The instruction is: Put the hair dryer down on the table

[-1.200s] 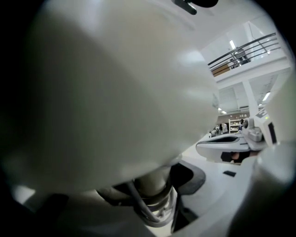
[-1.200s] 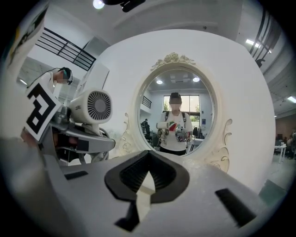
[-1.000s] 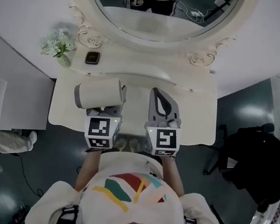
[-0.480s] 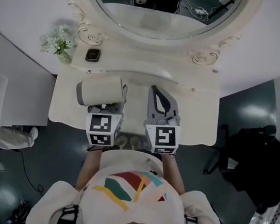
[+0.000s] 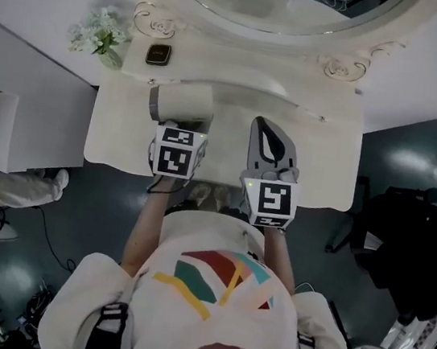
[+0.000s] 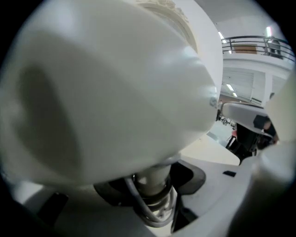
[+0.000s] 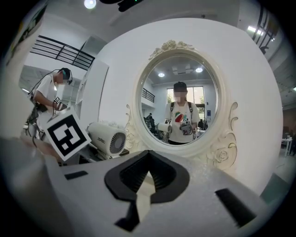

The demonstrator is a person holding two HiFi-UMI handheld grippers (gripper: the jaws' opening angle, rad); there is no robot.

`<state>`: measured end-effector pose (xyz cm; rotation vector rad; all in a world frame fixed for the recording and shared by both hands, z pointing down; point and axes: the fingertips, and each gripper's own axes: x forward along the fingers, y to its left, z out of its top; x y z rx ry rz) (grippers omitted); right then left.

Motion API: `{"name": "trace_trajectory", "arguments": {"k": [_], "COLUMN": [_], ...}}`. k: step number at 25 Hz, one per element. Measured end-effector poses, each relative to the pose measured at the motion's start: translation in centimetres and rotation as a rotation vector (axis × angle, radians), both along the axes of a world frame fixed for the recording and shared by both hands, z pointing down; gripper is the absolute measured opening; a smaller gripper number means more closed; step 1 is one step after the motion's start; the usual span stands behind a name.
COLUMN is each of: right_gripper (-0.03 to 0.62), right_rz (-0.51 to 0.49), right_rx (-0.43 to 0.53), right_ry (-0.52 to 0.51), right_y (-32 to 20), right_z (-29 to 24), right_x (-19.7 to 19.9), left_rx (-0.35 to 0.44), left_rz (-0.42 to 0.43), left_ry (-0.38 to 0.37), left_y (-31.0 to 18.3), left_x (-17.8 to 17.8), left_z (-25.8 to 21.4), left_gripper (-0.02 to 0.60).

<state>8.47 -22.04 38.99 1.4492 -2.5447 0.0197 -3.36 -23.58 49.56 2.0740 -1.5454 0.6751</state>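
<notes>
The white hair dryer (image 5: 181,106) lies level over the left half of the cream vanity table (image 5: 317,168), its barrel pointing left. My left gripper (image 5: 183,129) is shut on its handle. In the left gripper view the dryer's body (image 6: 106,88) fills the frame, and the handle with its cord (image 6: 152,194) sits between the jaws. I cannot tell whether the dryer touches the tabletop. The right gripper view shows the dryer's grille (image 7: 107,136) at the left. My right gripper (image 5: 267,130) hangs over the table's middle, shut with nothing in it (image 7: 148,155).
An oval mirror (image 5: 284,9) in an ornate frame stands at the table's back. A small vase of flowers (image 5: 99,34) and a small dark object (image 5: 158,53) sit on the back-left ledge. A white cabinet (image 5: 18,99) flanks the left, a black chair (image 5: 404,238) the right.
The left gripper has carried the dryer a little forward and to the right over the table. The head view has shifted towards the table. The right gripper has hardly moved.
</notes>
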Motion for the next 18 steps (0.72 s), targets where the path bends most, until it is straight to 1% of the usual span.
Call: {"name": "trace_trajectory", "arguments": {"k": [3, 10, 14, 18], "right_gripper": [-0.003, -0.003, -0.003, -0.003], "right_rz": [-0.001, 0.015, 0.024, 0.038], "right_rx": [-0.023, -0.054, -0.074, -0.088], "right_ry": [0.010, 0.031, 0.048, 0.068], "right_y": [0.3, 0.4, 0.6, 0.9], "right_z": [0.9, 2.0, 2.9, 3.6], "right_x": [-0.2, -0.1, 0.0, 0.4], "left_rx": [-0.080, -0.235, -0.292, -0.330], "left_rz": [0.009, 0.024, 0.045, 0.061], "left_ry": [0.012, 0.033, 0.029, 0.075], "left_y": [0.3, 0.5, 0.4, 0.4], "left_x": [-0.1, -0.1, 0.0, 0.8], "left_z": [2.4, 7.2, 9.0, 11.2], "left_gripper": [0.206, 0.206, 0.206, 0.204]}}
